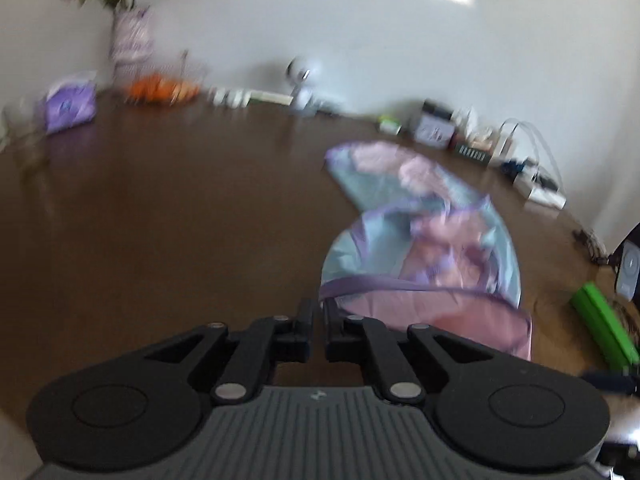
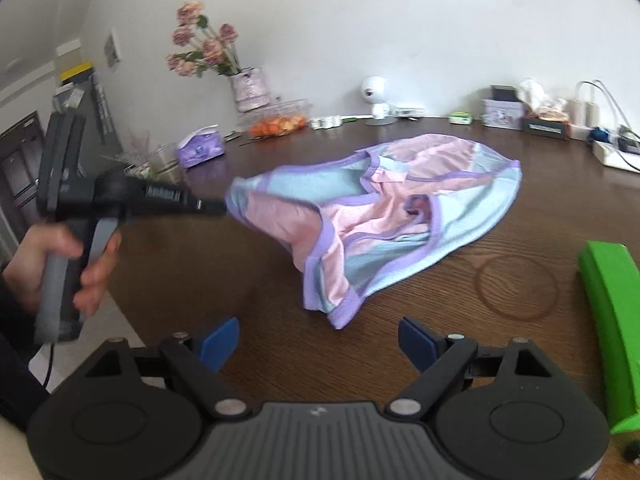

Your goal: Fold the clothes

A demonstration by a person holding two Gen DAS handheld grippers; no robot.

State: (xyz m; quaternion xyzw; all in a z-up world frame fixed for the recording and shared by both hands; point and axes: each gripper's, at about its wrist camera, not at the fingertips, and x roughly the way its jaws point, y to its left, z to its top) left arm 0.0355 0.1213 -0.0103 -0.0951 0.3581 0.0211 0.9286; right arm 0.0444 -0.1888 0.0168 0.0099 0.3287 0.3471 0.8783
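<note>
My left gripper (image 2: pixel 222 206) pinches the purple-trimmed corner of the garment (image 2: pixel 384 208); my right gripper (image 2: pixel 320 344) hangs wide open, empty, just short of its near hem. I'd grab that hem corner next, then lift evenly. The garment, pink and pale blue, lies rumpled mid-tabletop (image 2: pixel 520 320), beside the green box (image 2: pixel 608 304).
</note>
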